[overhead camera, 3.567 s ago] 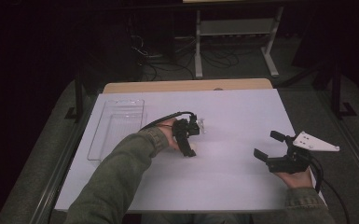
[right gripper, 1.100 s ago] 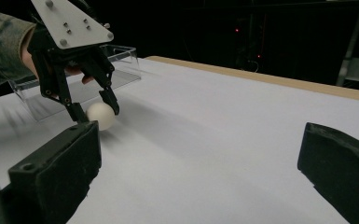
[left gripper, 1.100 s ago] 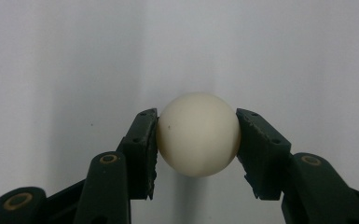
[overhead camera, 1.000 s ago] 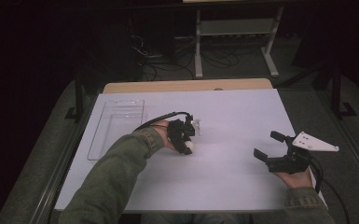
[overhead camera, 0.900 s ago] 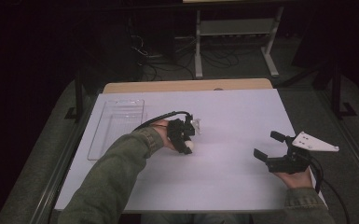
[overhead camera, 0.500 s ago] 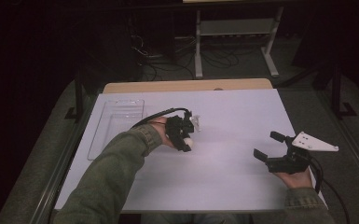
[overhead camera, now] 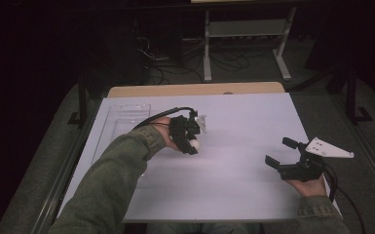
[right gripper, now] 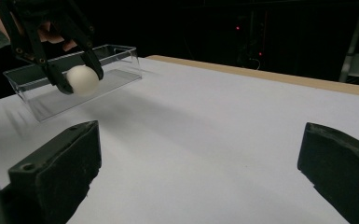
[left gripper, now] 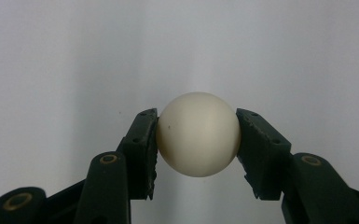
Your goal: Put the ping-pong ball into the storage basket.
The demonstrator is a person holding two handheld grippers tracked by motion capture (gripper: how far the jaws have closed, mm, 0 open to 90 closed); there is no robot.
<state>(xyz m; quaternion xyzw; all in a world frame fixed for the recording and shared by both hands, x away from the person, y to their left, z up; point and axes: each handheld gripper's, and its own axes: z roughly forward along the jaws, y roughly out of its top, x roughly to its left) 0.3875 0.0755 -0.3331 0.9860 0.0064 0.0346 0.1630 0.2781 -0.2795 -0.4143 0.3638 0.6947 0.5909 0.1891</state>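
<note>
The left gripper, jaws clamping a small cream-white ball, hangs just right of the clear plastic tray; right gripper spread.

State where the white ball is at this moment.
The white ball sits clamped between the jaws of the left claw, lifted above the white table left of centre in the high view, just right of the clear tray.

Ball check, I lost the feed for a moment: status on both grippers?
Left gripper shut on white ball, clear of the table. Right gripper open, holding nothing. Clear tray beyond ball, nothing between.
</note>
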